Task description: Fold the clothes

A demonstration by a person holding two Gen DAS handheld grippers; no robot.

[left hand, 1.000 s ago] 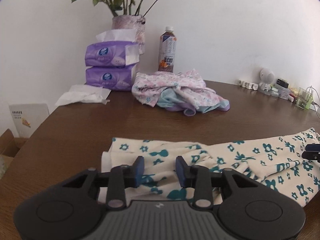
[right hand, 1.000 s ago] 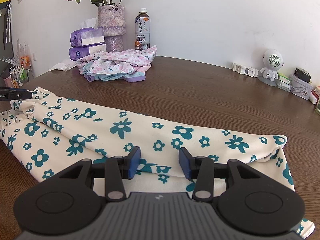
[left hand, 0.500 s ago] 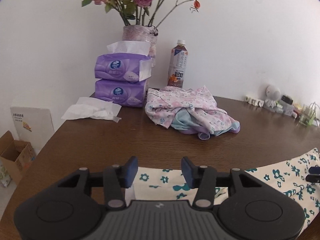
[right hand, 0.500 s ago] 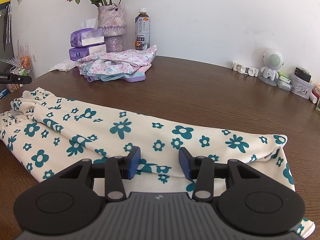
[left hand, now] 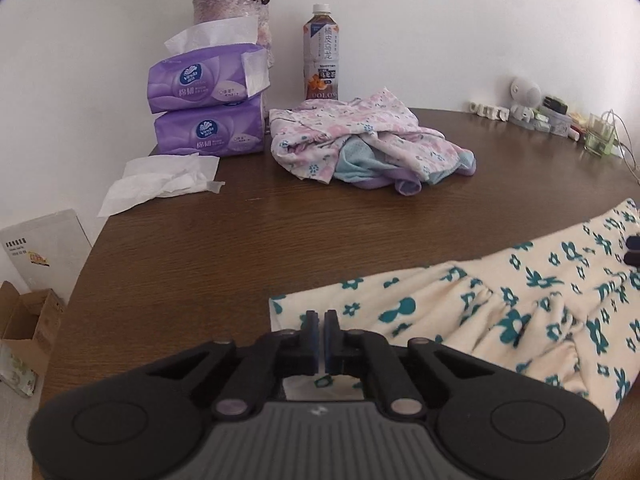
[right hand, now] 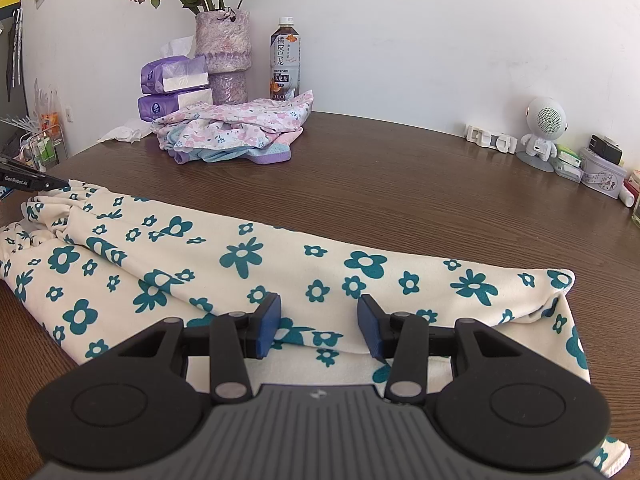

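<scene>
A cream cloth with teal flowers [right hand: 248, 256] lies folded lengthwise across the brown table. It also shows in the left wrist view [left hand: 520, 312]. My left gripper [left hand: 321, 322] is shut at the cloth's left end, over its corner; whether cloth is pinched between the pads is hidden. Its tip shows at the far left of the right wrist view [right hand: 28, 180]. My right gripper [right hand: 318, 320] is open, low over the near edge of the cloth's right half. The right fingertips [left hand: 632, 250] show at the right edge of the left wrist view.
A heap of pink and blue floral clothes [left hand: 360, 144] lies at the back. Behind it stand purple tissue packs [left hand: 208, 100], a vase [right hand: 224, 56] and a tea bottle [left hand: 322, 56]. Loose tissue [left hand: 160, 180] lies left. A robot speaker [right hand: 544, 128] and small items line the back right. A cardboard box [left hand: 28, 320] sits beyond the table's left edge.
My left gripper has closed and shifted to the cloth's left corner. The right gripper has stayed still and open.
</scene>
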